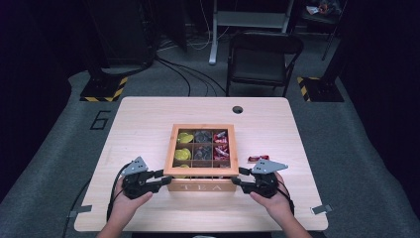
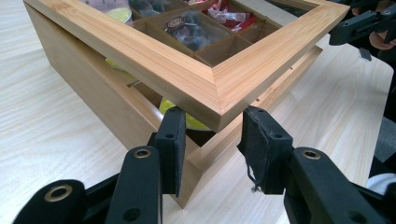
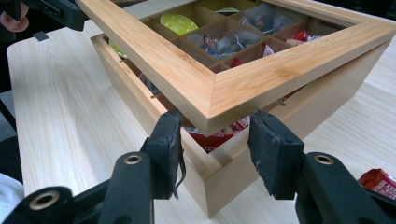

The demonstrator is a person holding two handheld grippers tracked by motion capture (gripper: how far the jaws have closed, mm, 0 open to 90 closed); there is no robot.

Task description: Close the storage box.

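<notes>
You have the tea box (image 1: 200, 187) at table centre, lid (image 1: 201, 171) raised off the front edge. The left gripper (image 1: 161, 178) pinches the lid's corner at 7 o'clock; the right gripper (image 1: 239, 177) straddles the corner at 5 o'clock, its pads beside the wood, whether pressing I cannot tell. A red packet (image 1: 258, 158) lies at 3 o'clock. Inside: yellow pods (image 1: 184, 137) left, dark bags (image 1: 201, 136) middle, red packets right.

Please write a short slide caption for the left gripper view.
Left tool under a raised corner of the light wooden frame lid of the wooden tea box, yellow packets visible below.
</notes>
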